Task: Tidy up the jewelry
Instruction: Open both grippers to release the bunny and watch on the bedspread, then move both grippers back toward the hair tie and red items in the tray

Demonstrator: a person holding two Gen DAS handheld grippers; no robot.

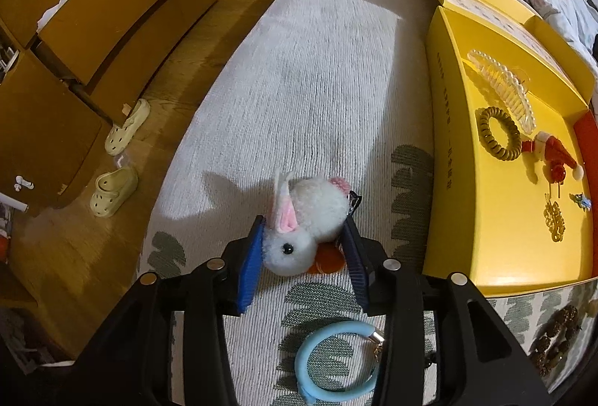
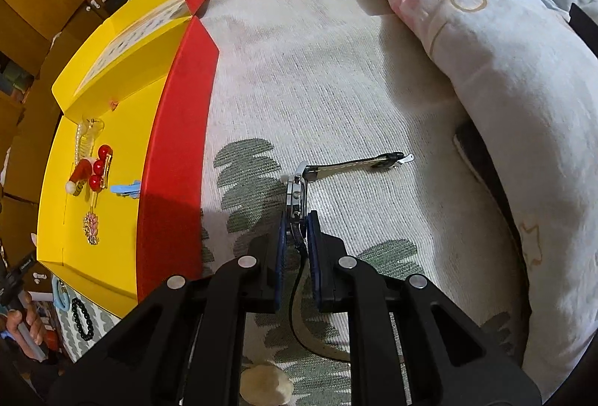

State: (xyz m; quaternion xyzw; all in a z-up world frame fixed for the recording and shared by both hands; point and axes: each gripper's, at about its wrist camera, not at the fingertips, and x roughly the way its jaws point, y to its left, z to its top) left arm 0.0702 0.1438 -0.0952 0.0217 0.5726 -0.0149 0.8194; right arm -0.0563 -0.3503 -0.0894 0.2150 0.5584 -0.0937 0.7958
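A white plush rabbit charm (image 1: 310, 219) lies on the bedspread over an orange piece (image 1: 327, 262). My left gripper (image 1: 304, 225) points down around it, open, with its blue pads (image 1: 250, 267) only brushing the fluff on either side. My right gripper (image 2: 298, 221) is shut on a silver wristwatch (image 2: 297, 187). One strap (image 2: 355, 165) lies stretched out on the bed and the other runs back between the fingers. The yellow box (image 1: 486, 249) with a red side (image 2: 175, 129) holds a pearl hair claw (image 1: 501, 84), a coiled hair tie (image 1: 499, 133) and a Santa-hat clip (image 1: 553, 152).
A light blue loop (image 1: 336, 365) and dark bead bracelets (image 1: 557, 335) lie on the bed near the box. A rumpled quilt (image 2: 486, 32) piles up on the right. Pale slippers (image 1: 121, 129) stand on the wooden floor beside drawers (image 1: 93, 14). A person's hand (image 2: 22, 327) shows at the lower left.
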